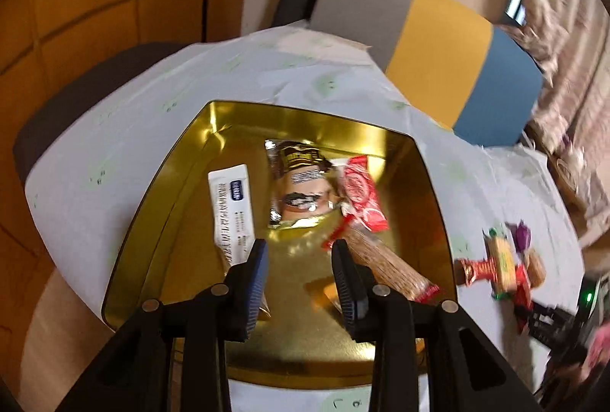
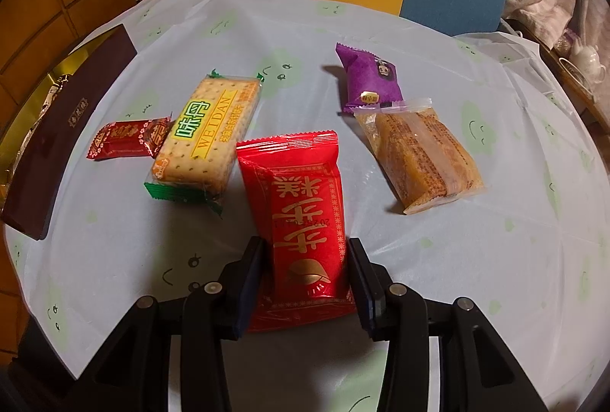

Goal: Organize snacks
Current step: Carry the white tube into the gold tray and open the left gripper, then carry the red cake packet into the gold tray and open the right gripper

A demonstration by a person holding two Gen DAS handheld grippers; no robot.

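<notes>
A gold tin (image 1: 160,191) sits on the white tablecloth and holds several snacks: a white packet (image 1: 228,206), a brown-gold packet (image 1: 301,179), a small red packet (image 1: 362,198) and a long brown bar (image 1: 389,267). My left gripper (image 1: 299,255) is open and empty above the tin. My right gripper (image 2: 305,259) is open, its fingers on either side of a big red packet (image 2: 301,214) that lies on the cloth. Beside it lie a cracker pack (image 2: 209,133), a small dark-red candy (image 2: 126,141), a purple packet (image 2: 370,80) and a clear-wrapped cake (image 2: 419,153).
The tin's dark brown outer wall (image 2: 49,141) stands at the left of the right wrist view. The loose snacks also show in the left wrist view (image 1: 503,259), right of the tin. A striped cushion (image 1: 438,61) lies behind the table. A teapot (image 2: 587,65) stands far right.
</notes>
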